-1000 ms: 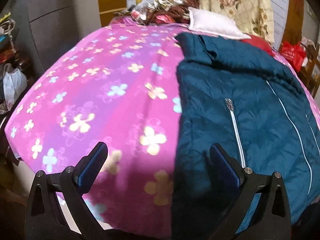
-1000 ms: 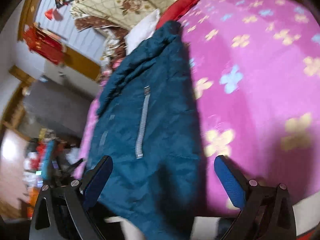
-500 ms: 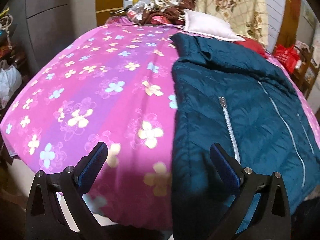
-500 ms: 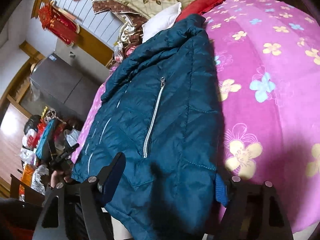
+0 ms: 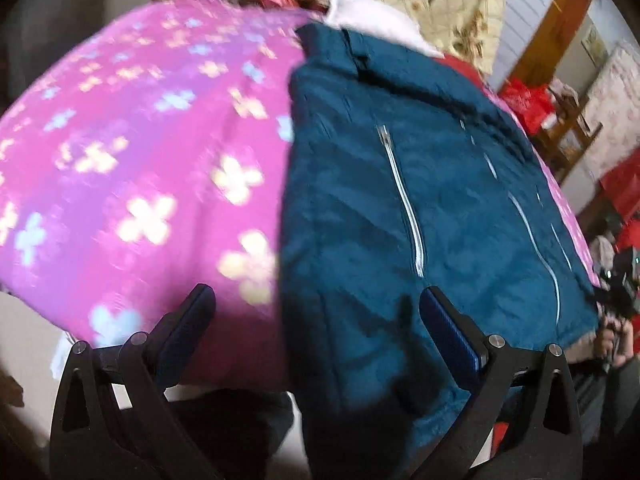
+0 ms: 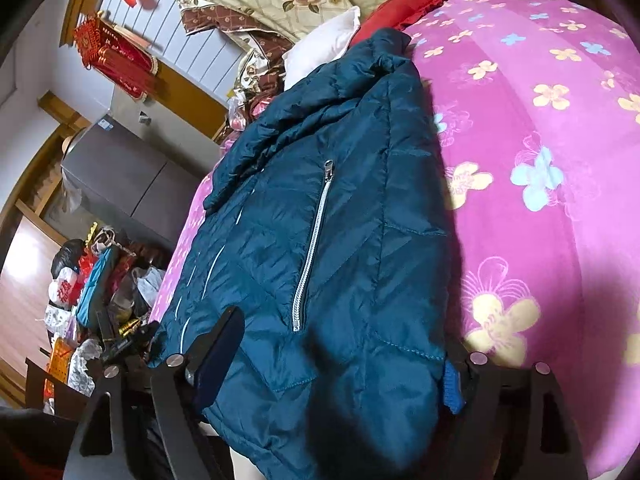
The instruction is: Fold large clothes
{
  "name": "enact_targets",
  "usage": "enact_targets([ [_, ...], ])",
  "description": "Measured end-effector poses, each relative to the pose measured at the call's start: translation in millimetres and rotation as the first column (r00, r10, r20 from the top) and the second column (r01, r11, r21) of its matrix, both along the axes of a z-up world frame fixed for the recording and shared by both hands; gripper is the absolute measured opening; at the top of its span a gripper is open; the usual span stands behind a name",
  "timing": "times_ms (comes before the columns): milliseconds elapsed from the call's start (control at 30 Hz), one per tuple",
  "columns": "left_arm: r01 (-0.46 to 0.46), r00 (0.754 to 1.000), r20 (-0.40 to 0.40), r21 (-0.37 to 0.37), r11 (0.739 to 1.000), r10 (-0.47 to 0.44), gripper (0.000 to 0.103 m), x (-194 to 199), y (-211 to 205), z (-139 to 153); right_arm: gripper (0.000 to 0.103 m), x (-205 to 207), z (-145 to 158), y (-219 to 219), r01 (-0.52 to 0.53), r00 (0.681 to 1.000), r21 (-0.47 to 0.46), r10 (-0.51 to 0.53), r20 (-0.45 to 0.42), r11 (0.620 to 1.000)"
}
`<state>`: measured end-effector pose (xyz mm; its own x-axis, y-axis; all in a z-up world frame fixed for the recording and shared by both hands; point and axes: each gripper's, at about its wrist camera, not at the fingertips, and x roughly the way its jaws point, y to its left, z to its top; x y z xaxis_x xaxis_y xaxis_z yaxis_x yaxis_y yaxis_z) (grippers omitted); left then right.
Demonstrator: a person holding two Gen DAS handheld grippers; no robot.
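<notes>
The teal quilted jacket (image 6: 320, 248) is lying spread on the pink flowered bedcover (image 6: 540, 168), front up, collar toward the pillows and hem hanging over the near edge of the bed. It is taking up one side of the bed, with its long folded edge running down the middle of the cover.

Compared with a second ago, the right gripper (image 6: 332, 364) is sitting closer to the hem, its fingers now straddling the jacket's lower corner. Its jaws have just been narrowing and then widening again; the fabric is lying between them, but the pads are not seen pressing on it, so it is reading as open around the cloth. The left gripper (image 5: 316, 324) is tipping downward and swinging toward the jacket: its right finger is now over the teal fabric and its left over the bedcover. It is standing wide open, holding nothing. Both hands appear to be lining up on the hem for a first fold, which is not yet begun.

The bare bedcover beside the jacket is offering open room to fold toward. On the other side the jacket is nearly reaching the bed's edge, with cluttered bags (image 6: 92, 292) and a grey cabinet (image 6: 128, 176) beyond, so little room is lying that way.
</notes>
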<state>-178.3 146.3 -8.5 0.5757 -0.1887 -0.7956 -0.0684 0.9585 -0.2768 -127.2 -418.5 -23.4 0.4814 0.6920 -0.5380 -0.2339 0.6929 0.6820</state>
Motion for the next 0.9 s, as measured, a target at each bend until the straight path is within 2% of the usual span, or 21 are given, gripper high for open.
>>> enact_targets([
  [67,0.046,0.999,0.001,-0.024,0.999,-0.046,0.102,-1,-6,1,0.085,0,0,1,0.0,1.0,-0.002,0.0,0.002,1.0],
  [200,0.137,0.991,0.019,-0.19,0.972,-0.136,0.102,2,-12,2,0.085,0,1,1,0.001,1.0,0.0,-0.001,0.002,1.0],
  [367,0.124,0.992,0.006,-0.279,0.952,-0.127,0.102,12,-4,4,0.087,0,1,2,-0.004,1.0,-0.006,0.004,0.01,1.0],
  [433,0.17,0.983,-0.007,-0.338,0.926,-0.183,0.102,9,-8,4,0.09,-1,1,4,-0.008,1.0,-0.009,0.008,0.014,1.0],
  [467,0.214,0.973,-0.003,-0.372,0.903,-0.232,0.102,4,-14,5,0.09,-1,2,4,-0.01,1.0,-0.009,0.01,0.015,1.0],
  [500,0.251,0.963,0.006,-0.374,0.893,-0.268,0.102,0,-20,7,0.091,-2,2,5,-0.011,1.0,-0.009,0.011,0.015,1.0],
  [567,0.292,0.951,0.006,-0.351,0.889,-0.31,0.102,-3,-30,8,0.093,-1,2,5,-0.012,1.0,-0.009,0.013,0.016,1.0],
  [633,0.271,0.958,-0.003,-0.331,0.904,-0.288,0.102,2,-30,7,0.097,-1,2,8,-0.018,1.0,-0.012,0.018,0.019,1.0],
  [733,0.195,0.979,0.003,-0.306,0.932,-0.204,0.102,15,-20,10,0.101,-1,3,10,-0.022,1.0,-0.014,0.023,0.02,1.0],
  [833,0.225,0.971,0.008,-0.344,0.911,-0.237,0.1,15,-26,10,0.101,-1,3,11,-0.027,0.999,-0.021,0.028,0.023,0.999],
  [900,0.276,0.96,0.046,-0.296,0.915,-0.275,0.098,7,-33,21,0.101,-2,3,10,-0.026,0.999,-0.015,0.027,0.024,1.0],
])
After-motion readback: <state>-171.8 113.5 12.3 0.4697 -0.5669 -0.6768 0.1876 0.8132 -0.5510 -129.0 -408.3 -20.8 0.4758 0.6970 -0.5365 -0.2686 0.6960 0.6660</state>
